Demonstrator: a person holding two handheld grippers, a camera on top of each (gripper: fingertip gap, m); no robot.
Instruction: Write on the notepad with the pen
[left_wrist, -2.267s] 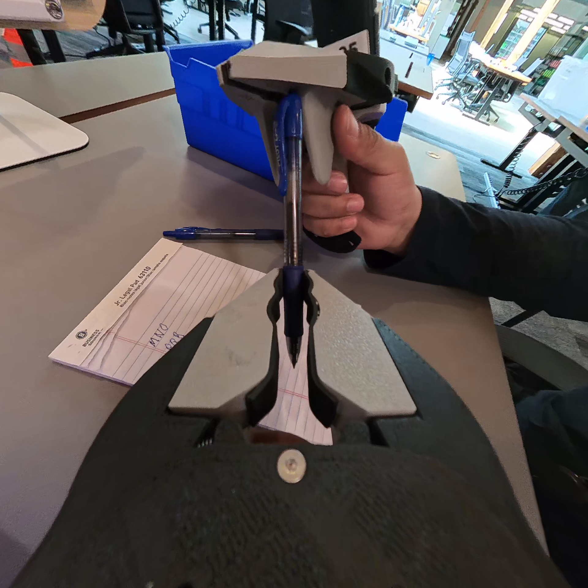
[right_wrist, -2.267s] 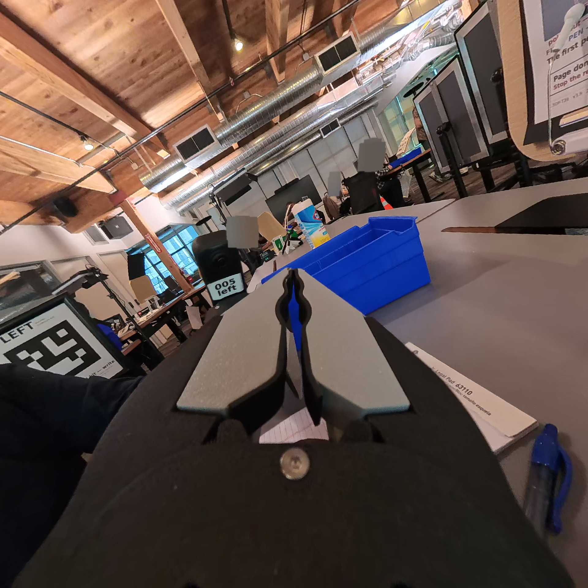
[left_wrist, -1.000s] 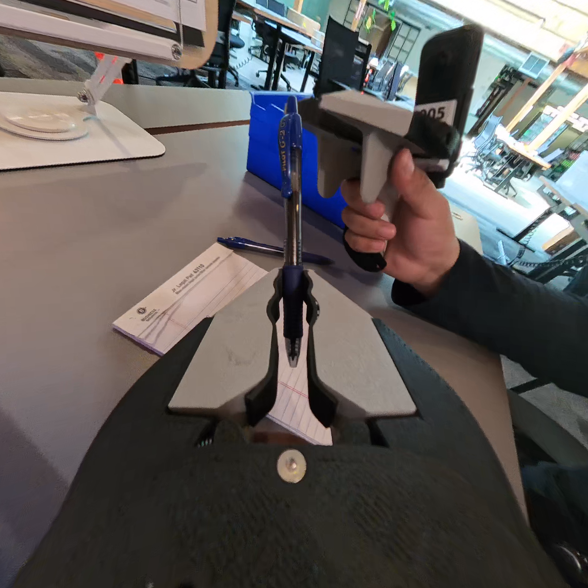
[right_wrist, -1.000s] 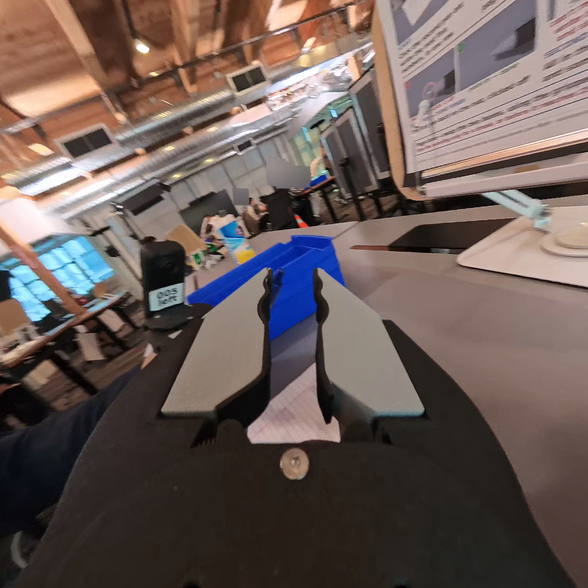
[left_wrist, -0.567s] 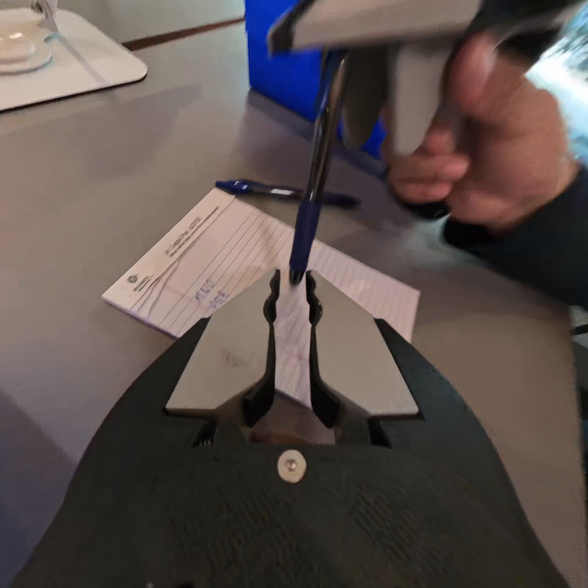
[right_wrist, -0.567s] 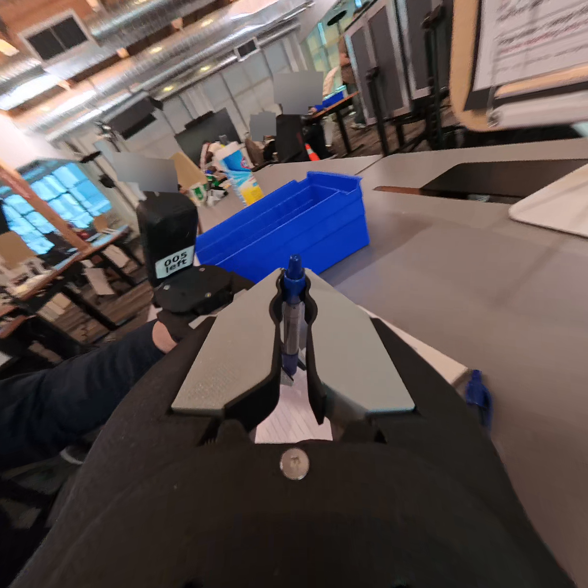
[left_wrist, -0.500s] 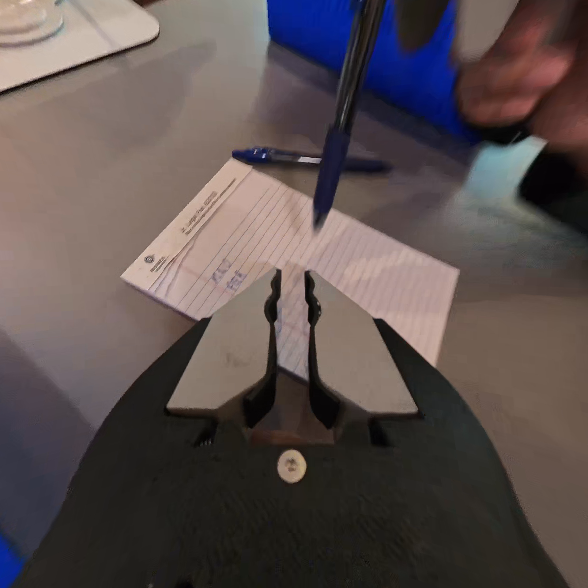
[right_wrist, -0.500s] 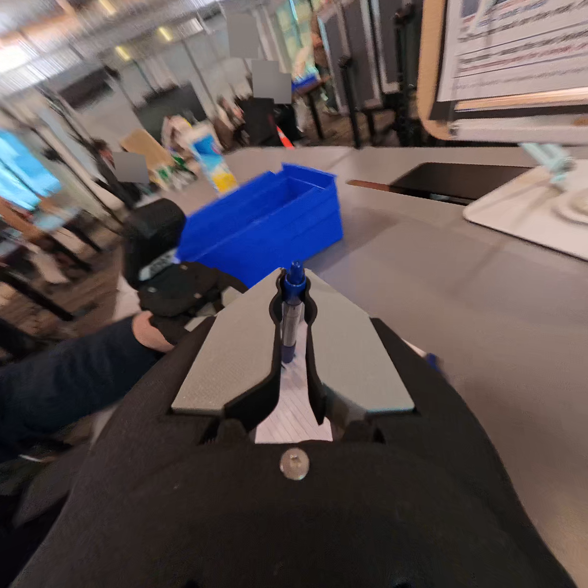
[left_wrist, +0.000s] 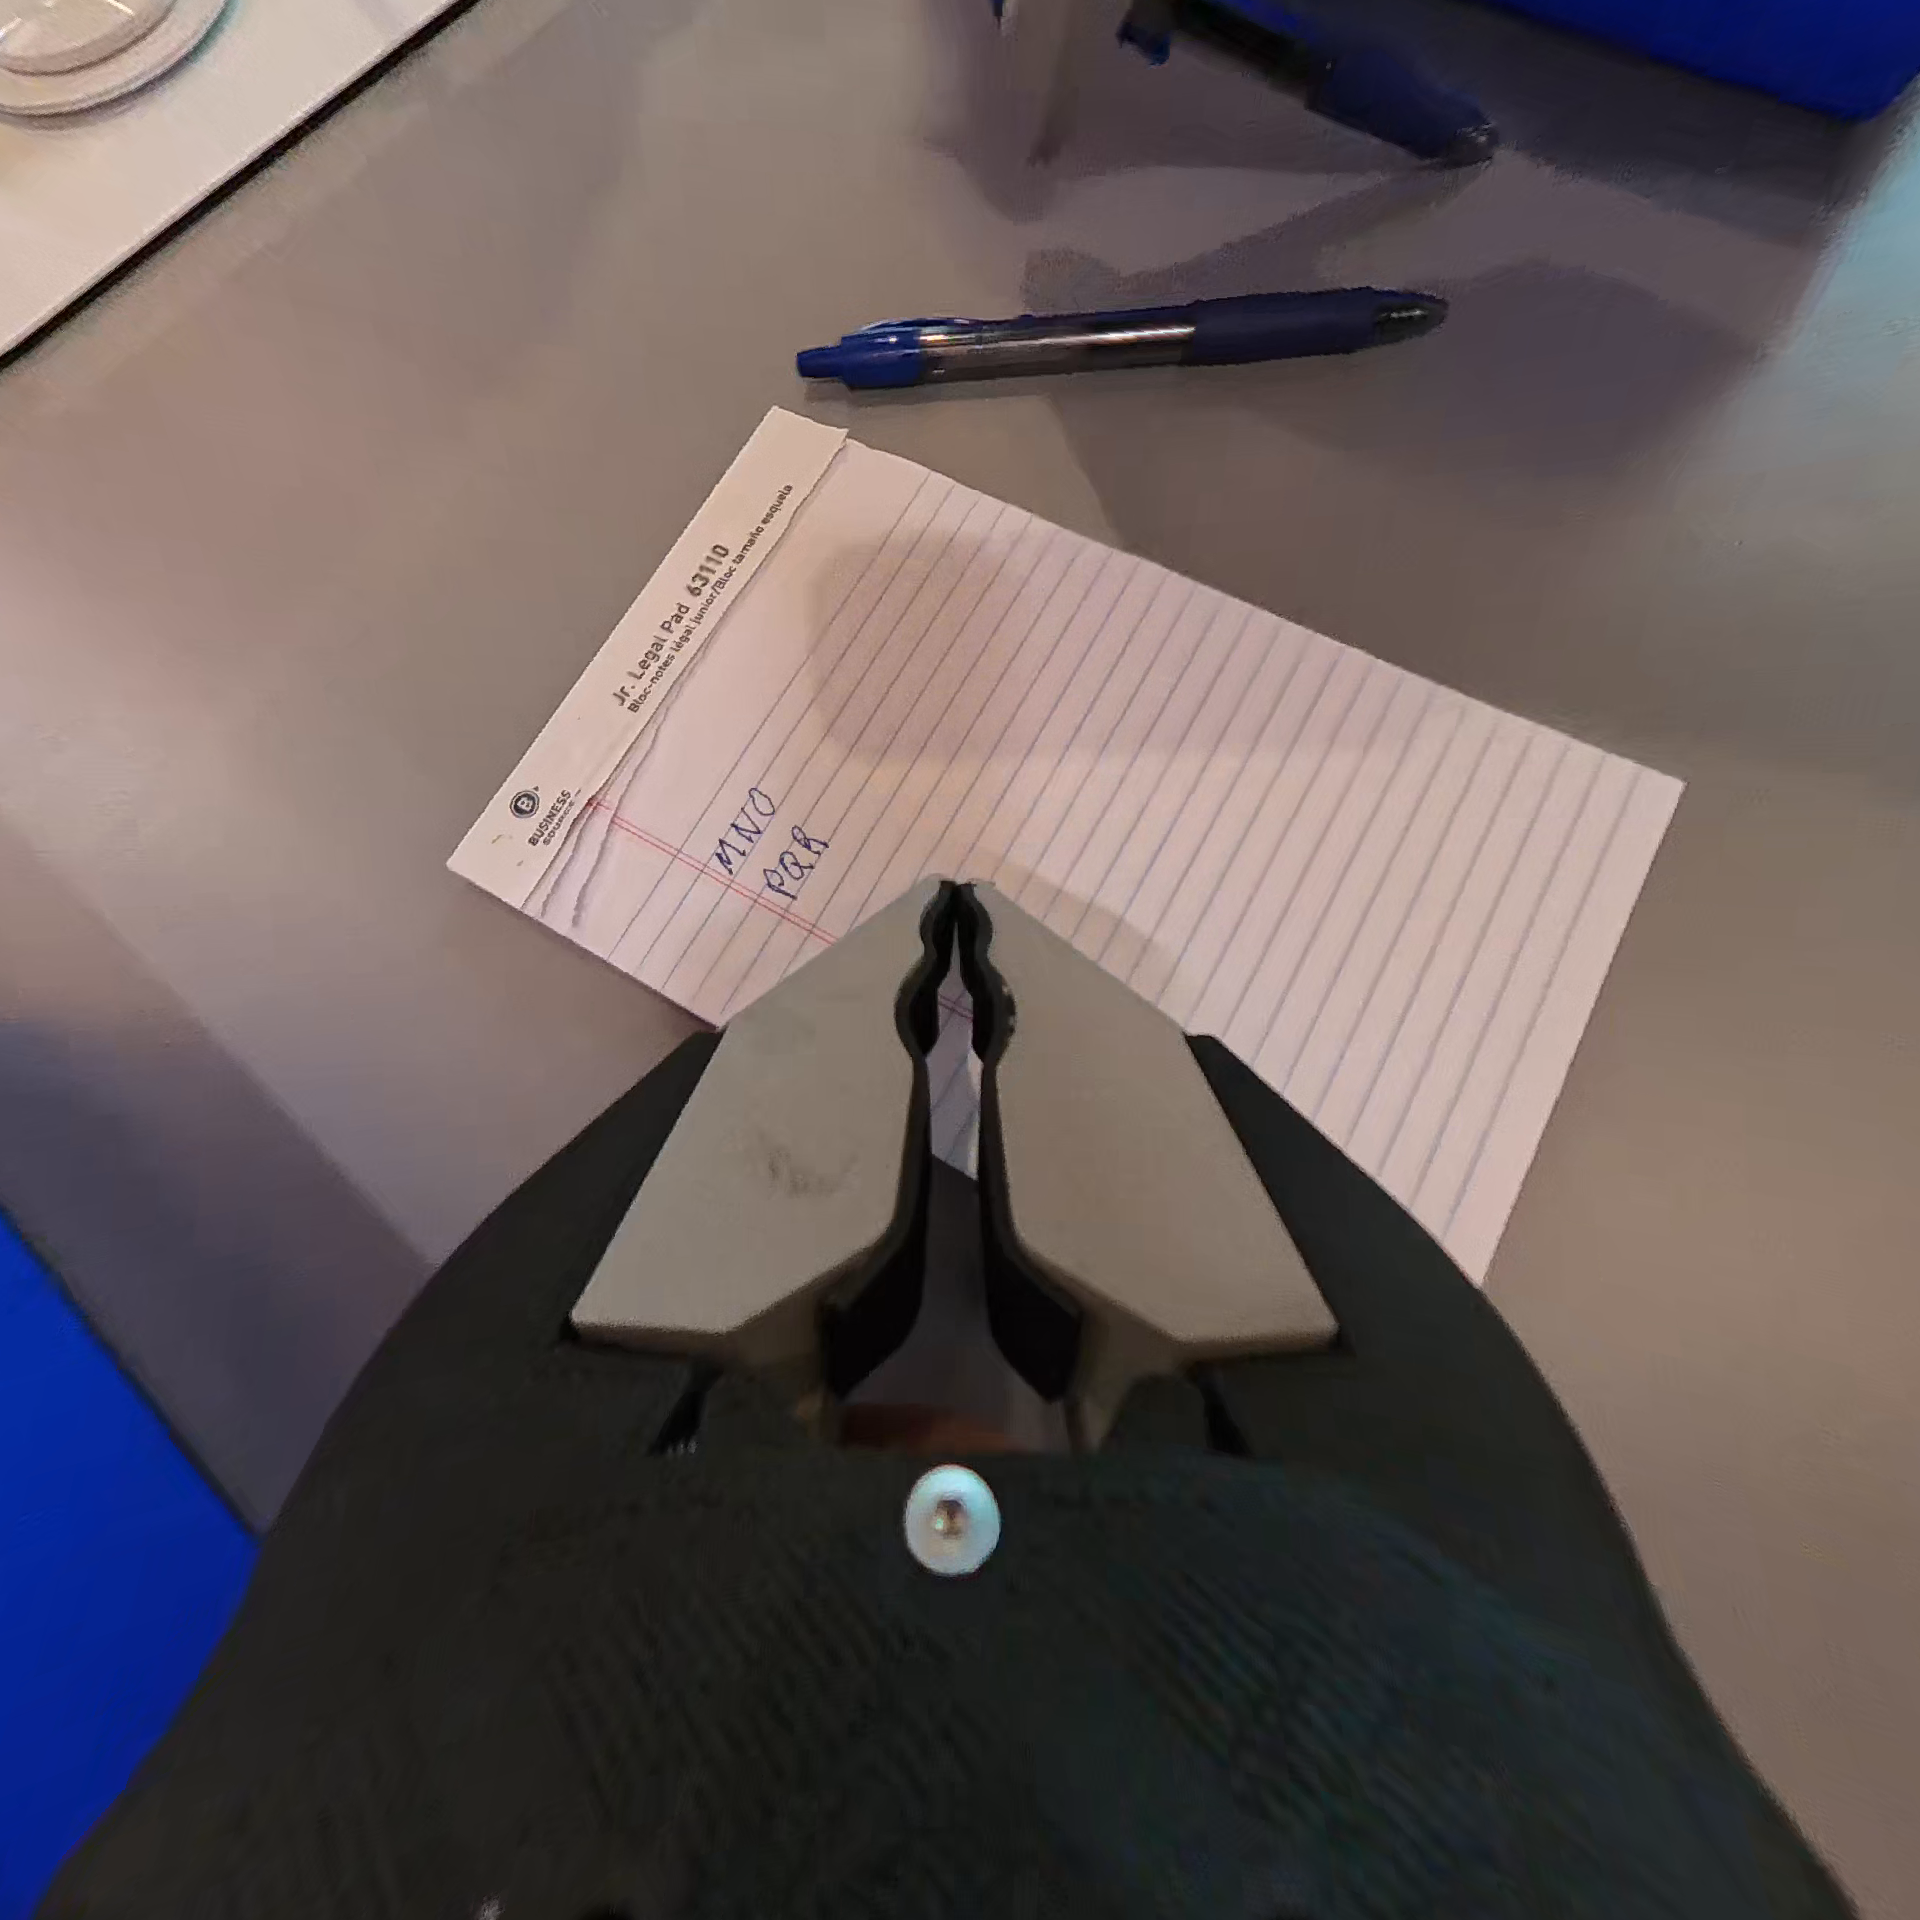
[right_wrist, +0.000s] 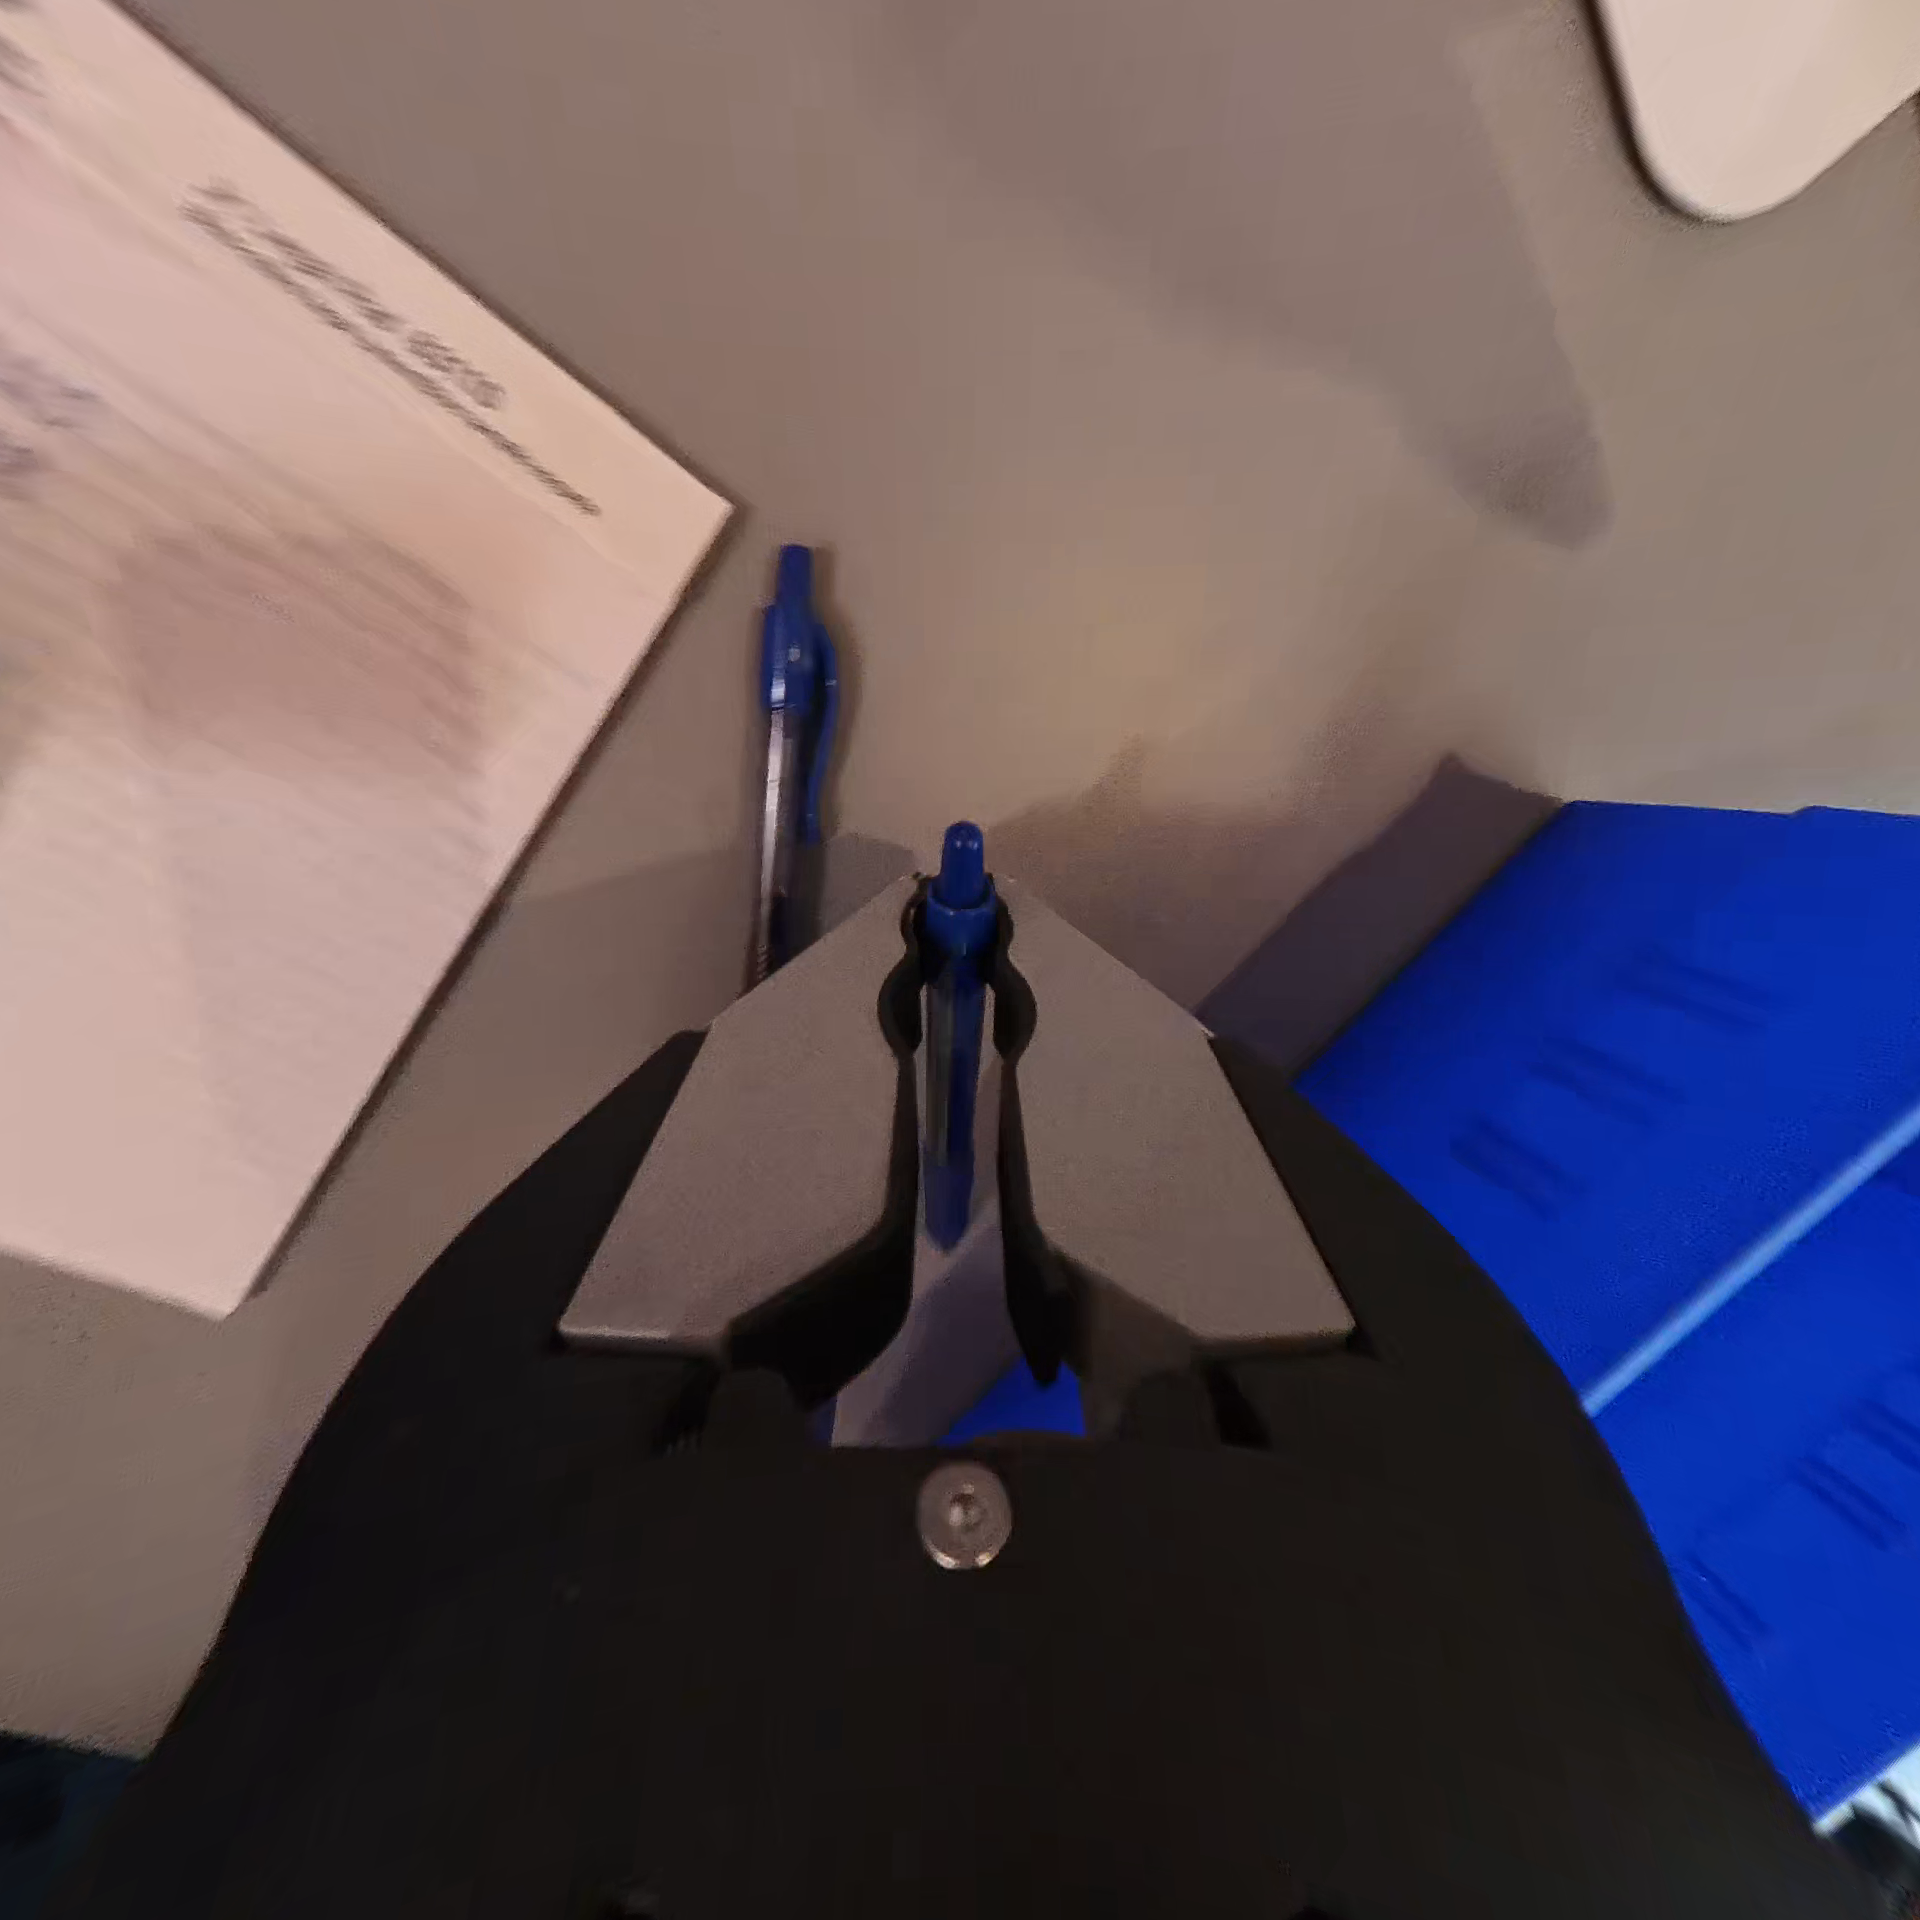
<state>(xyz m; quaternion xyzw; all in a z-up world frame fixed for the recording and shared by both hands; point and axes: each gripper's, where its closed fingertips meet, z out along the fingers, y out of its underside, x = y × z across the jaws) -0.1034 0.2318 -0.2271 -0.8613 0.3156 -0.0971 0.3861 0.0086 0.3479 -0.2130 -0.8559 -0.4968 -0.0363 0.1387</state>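
Observation:
A white lined notepad (left_wrist: 1195, 790) lies on the grey table, with a few blue handwritten marks near its top left. My left gripper (left_wrist: 958, 894) is shut and empty, just above the pad's near edge. My right gripper (right_wrist: 956, 904) is shut on a blue pen (right_wrist: 948, 1049), whose clicker end pokes out past the fingertips. It hovers over the table between the notepad (right_wrist: 260, 623) and a blue bin. What looks like the held pen shows blurred at the top of the left wrist view (left_wrist: 1340, 88).
A second blue pen (left_wrist: 1122, 338) lies on the table beyond the pad, also in the right wrist view (right_wrist: 795, 727). A blue bin (right_wrist: 1621, 1143) stands right of my right gripper. A white stand base (left_wrist: 156, 156) lies at the far left. My right fingertips sit around 15 cm from my left ones.
The pen went from my left gripper to my right gripper. My left gripper opened, let go, then shut empty. Both grippers tilted down towards the table.

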